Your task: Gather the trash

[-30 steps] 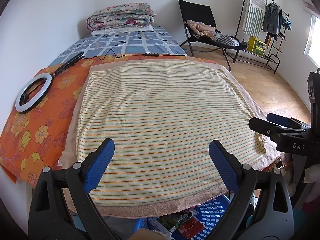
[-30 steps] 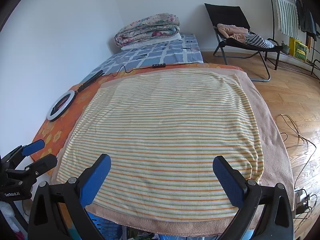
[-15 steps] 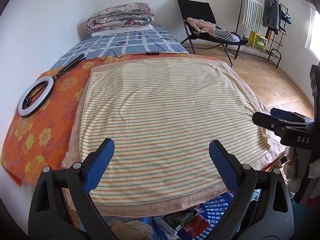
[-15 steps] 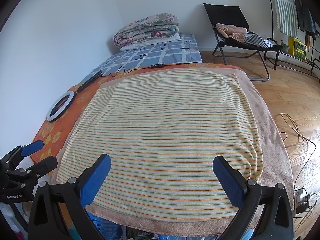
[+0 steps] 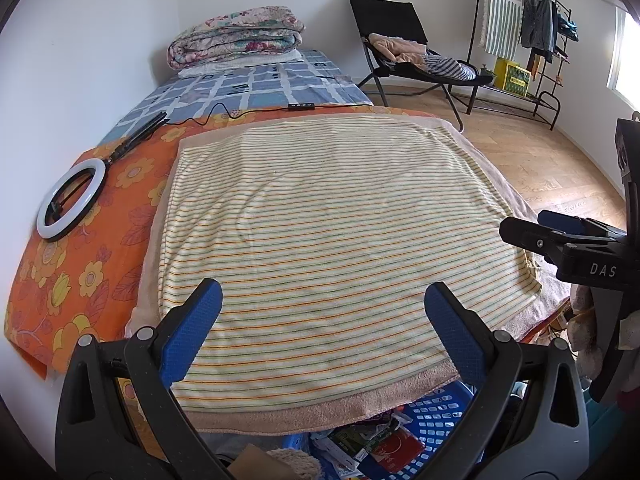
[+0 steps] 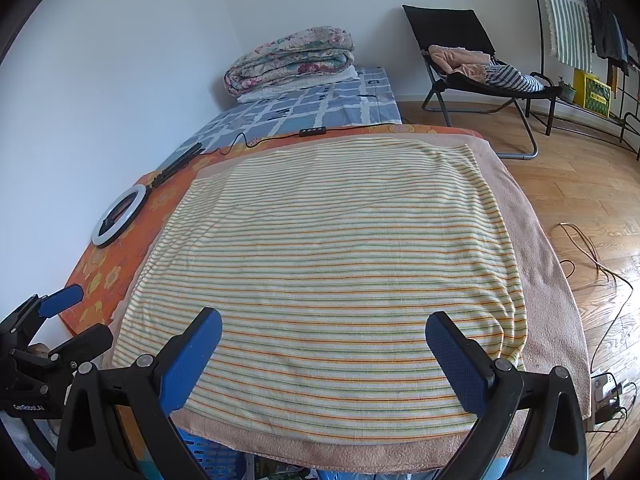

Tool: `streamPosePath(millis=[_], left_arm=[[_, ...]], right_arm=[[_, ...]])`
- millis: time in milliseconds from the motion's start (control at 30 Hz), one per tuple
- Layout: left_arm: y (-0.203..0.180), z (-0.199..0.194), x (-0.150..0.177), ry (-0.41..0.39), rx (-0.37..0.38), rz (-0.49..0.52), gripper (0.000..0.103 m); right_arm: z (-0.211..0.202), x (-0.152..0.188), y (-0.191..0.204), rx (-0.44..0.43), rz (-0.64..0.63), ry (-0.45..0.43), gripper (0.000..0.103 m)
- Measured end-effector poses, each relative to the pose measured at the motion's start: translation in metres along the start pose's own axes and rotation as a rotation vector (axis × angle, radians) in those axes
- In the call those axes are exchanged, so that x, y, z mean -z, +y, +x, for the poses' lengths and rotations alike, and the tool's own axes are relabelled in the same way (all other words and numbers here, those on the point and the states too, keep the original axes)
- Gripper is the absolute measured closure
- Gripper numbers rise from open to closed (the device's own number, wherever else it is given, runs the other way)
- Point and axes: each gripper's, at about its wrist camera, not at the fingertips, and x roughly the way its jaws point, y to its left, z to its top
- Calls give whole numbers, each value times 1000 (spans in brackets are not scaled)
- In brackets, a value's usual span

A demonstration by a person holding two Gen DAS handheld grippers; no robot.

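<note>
My left gripper (image 5: 320, 312) is open and empty, held over the near edge of a striped towel (image 5: 332, 232) spread on a bed. My right gripper (image 6: 322, 340) is also open and empty over the same towel (image 6: 340, 264), to the right of the left one. The right gripper shows at the right edge of the left wrist view (image 5: 560, 236); the left gripper shows at the lower left of the right wrist view (image 6: 52, 328). A blue basket (image 5: 436, 420) below the bed's near edge holds packets and wrappers (image 5: 384, 444). No trash lies on the towel.
A white ring light (image 5: 72, 200) with its cable lies on the orange flowered sheet (image 5: 100, 240) at the left. Folded quilts (image 5: 236, 36) are stacked at the bed's far end. A black chair (image 5: 404, 52), a clothes rack (image 5: 528, 32) and floor cables (image 6: 592, 256) stand to the right.
Both grippers have lifted and drawn back slightly, so more of the blue basket shows under the bed edge. Both stay open and empty.
</note>
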Motion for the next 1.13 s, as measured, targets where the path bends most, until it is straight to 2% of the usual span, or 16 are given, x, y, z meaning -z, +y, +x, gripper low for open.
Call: streamPosePath(millis=[300, 567, 1133], left_arm=[[-12, 8, 0, 16, -55, 34, 0], [-12, 16, 1, 46, -55, 16, 0], [-12, 13, 0, 26, -95, 33, 0]], right_arm=[[1, 1, -1, -3, 7, 4, 0], [4, 3, -1, -6, 14, 17, 0], [8, 5, 1, -4, 12, 32, 0]])
